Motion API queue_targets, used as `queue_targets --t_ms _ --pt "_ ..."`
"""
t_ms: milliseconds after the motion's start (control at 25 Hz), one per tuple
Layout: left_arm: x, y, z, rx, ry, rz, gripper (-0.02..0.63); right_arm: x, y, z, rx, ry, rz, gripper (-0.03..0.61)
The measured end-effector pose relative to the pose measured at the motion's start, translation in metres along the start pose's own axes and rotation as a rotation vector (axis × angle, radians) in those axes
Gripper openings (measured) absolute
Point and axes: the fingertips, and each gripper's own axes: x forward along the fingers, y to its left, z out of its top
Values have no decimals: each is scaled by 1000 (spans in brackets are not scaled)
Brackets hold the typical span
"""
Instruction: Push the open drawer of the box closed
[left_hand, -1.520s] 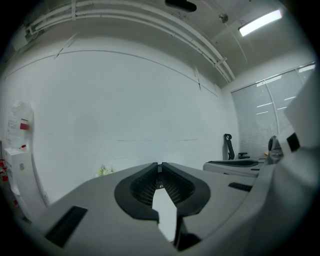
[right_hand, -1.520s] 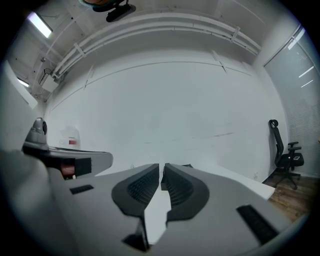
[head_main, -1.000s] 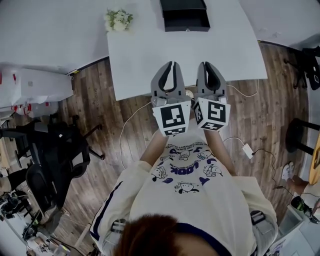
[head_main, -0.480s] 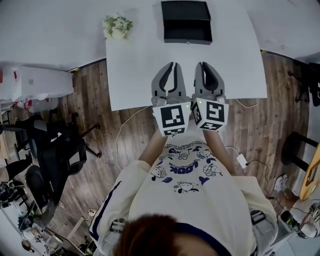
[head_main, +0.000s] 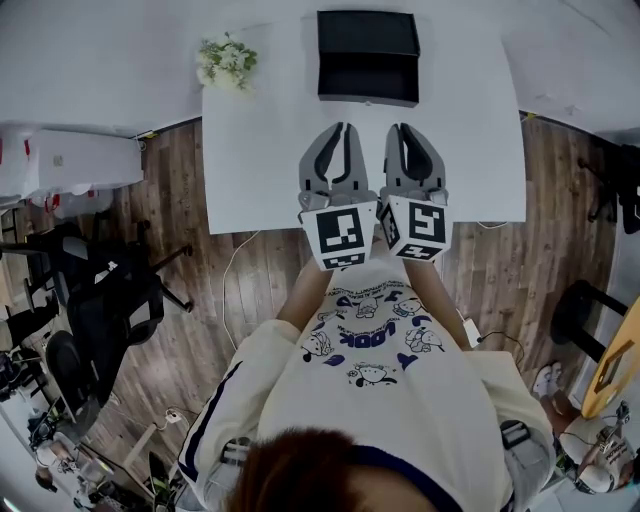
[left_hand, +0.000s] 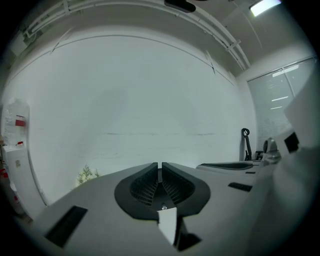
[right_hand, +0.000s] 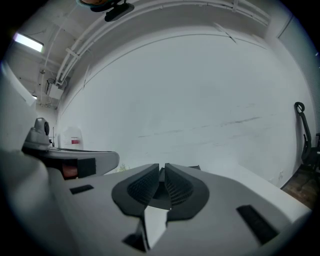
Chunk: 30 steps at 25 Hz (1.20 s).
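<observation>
A black box (head_main: 367, 33) stands at the far side of the white table (head_main: 262, 150). Its drawer (head_main: 367, 80) is pulled out toward me. My left gripper (head_main: 342, 127) and right gripper (head_main: 400, 128) hover side by side over the table's near half, both pointing at the box and well short of the drawer front. Each is shut with nothing held. In the left gripper view the jaws (left_hand: 159, 164) meet against the white wall. In the right gripper view the closed jaws (right_hand: 162, 166) hide most of the box, and only a dark corner (right_hand: 195, 167) peeks out.
A small bunch of white flowers (head_main: 225, 58) sits at the table's far left and also shows as flowers (left_hand: 86, 175) in the left gripper view. Black office chairs (head_main: 100, 300) and a white cabinet (head_main: 70, 165) stand on the wooden floor at left. A stool (head_main: 578, 312) stands at right.
The table and box have slid down in the head view and closer. Both grippers, still shut, now reach further over the table toward the box.
</observation>
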Motion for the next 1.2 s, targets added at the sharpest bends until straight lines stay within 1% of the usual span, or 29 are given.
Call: queue_targets --t_ms 240,600,880,1200 --pt "21 -6 -4 -2 14 36 35 18 -14 -1 3 14 40 51" --pt "43 -1 -17 0 48 54 35 40 -28 -17 17 47 46 51" --pt "54 7 -28 -3 61 33 35 51 -25 -30 19 80 41 51" --pt "69 17 -43 -7 92 -15 35 68 -22 -47 26 139 21 51"
